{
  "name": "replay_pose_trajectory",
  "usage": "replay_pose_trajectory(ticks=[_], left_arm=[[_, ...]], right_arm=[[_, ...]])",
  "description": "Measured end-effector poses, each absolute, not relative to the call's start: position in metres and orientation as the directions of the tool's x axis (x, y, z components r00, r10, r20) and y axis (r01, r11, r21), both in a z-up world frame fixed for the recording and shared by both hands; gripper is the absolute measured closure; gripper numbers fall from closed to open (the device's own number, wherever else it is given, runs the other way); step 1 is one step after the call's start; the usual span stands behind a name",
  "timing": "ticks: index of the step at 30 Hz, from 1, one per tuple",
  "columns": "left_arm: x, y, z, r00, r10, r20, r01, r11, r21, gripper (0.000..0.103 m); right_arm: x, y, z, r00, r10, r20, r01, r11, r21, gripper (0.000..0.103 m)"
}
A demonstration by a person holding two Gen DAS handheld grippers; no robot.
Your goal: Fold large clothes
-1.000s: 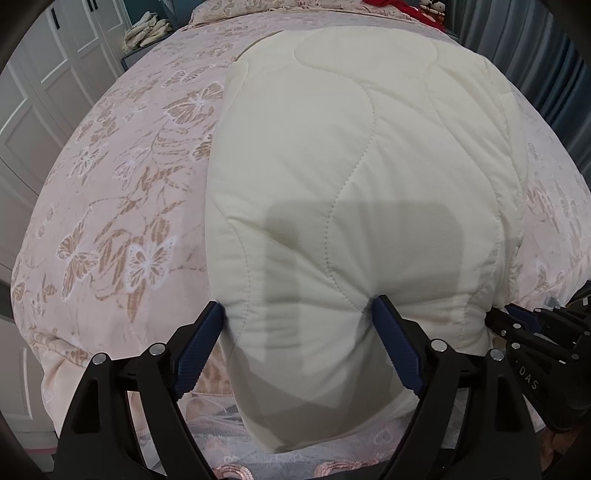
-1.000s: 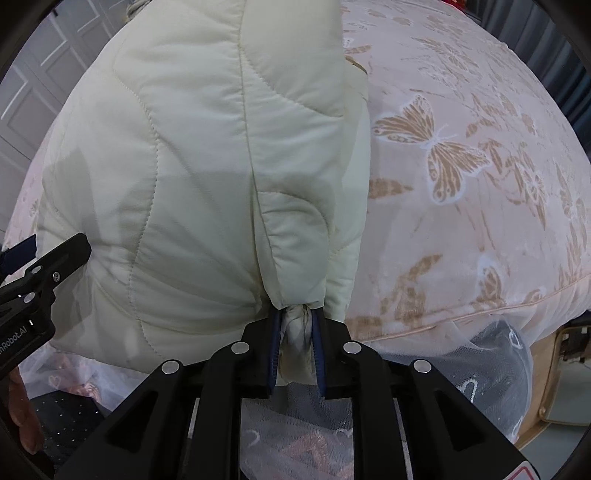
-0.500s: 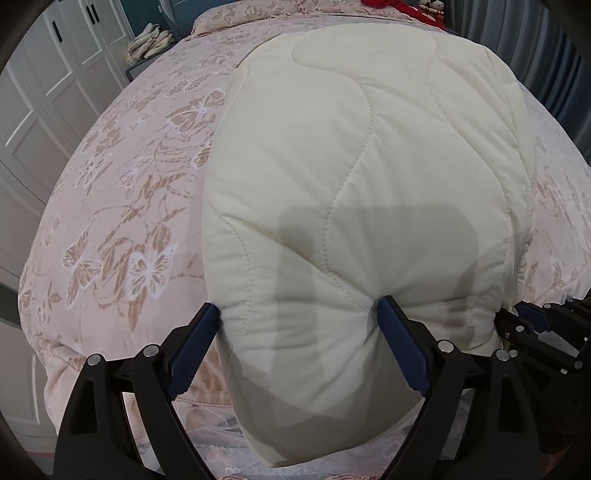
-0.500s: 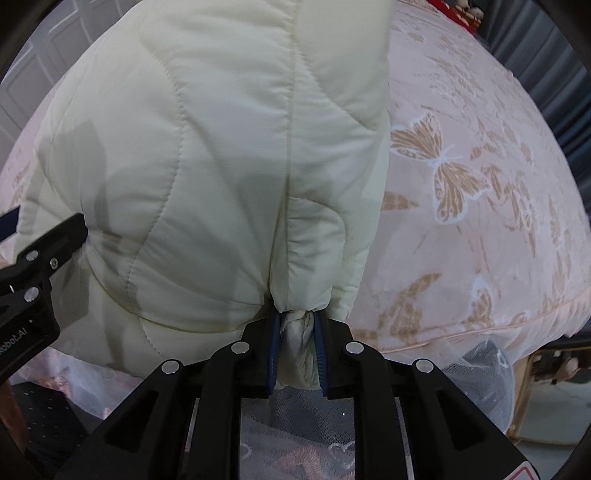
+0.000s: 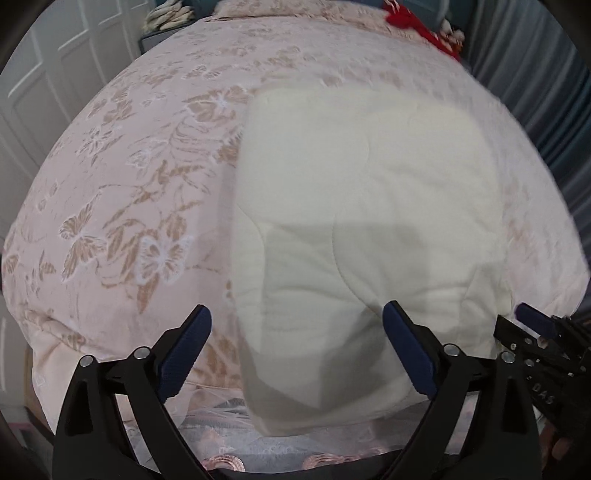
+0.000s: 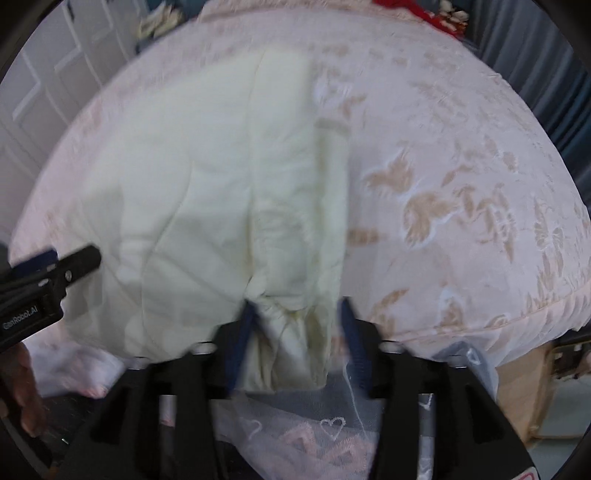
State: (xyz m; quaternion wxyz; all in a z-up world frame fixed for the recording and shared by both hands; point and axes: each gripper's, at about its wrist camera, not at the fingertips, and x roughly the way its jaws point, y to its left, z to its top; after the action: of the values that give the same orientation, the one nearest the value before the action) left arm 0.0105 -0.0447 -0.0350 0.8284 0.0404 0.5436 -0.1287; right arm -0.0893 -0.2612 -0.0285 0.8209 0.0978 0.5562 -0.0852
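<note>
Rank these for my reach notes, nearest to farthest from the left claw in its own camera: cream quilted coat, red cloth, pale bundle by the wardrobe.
1. Cream quilted coat, directly ahead of the left claw.
2 and 3. Red cloth far right and pale bundle far left: too close to call.

The quilted jacket point(image 5: 362, 229) lies flat on the bed point(image 5: 122, 206) near its front edge, with bare bedspread to its left, right and behind, a red item point(image 5: 417, 26) at the bed's far end, and a wardrobe point(image 5: 48, 70) left of the bed.
</note>
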Motion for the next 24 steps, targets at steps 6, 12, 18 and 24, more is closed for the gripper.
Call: replay_pose_trajectory(ticks=[6,12,18,24], left_arm=[[0.039,-0.018,-0.041,0.344,-0.2,-0.917,0.184,0.972,-0.143,0.006],[0.039,-0.026,-0.047,0.353,-0.162,-0.922,0.216,0.972,-0.088,0.005],[0.038,-0.035,-0.051,0.36,-0.15,-0.921,0.25,0.966,-0.06,0.005],[0.042,-0.04,-0.058,0.345,-0.161,-0.925,0.256,0.964,-0.072,0.005]], right_arm=[[-0.067,-0.281,-0.046,0.333,0.015,-0.943,0.262,0.959,0.108,0.026],[-0.065,-0.278,-0.06,0.304,0.041,-0.952,0.274,0.953,0.128,0.021],[-0.064,-0.278,-0.068,0.289,0.052,-0.956,0.278,0.951,0.135,0.02],[-0.058,-0.283,-0.077,0.277,0.063,-0.959,0.284,0.948,0.145,0.018]])
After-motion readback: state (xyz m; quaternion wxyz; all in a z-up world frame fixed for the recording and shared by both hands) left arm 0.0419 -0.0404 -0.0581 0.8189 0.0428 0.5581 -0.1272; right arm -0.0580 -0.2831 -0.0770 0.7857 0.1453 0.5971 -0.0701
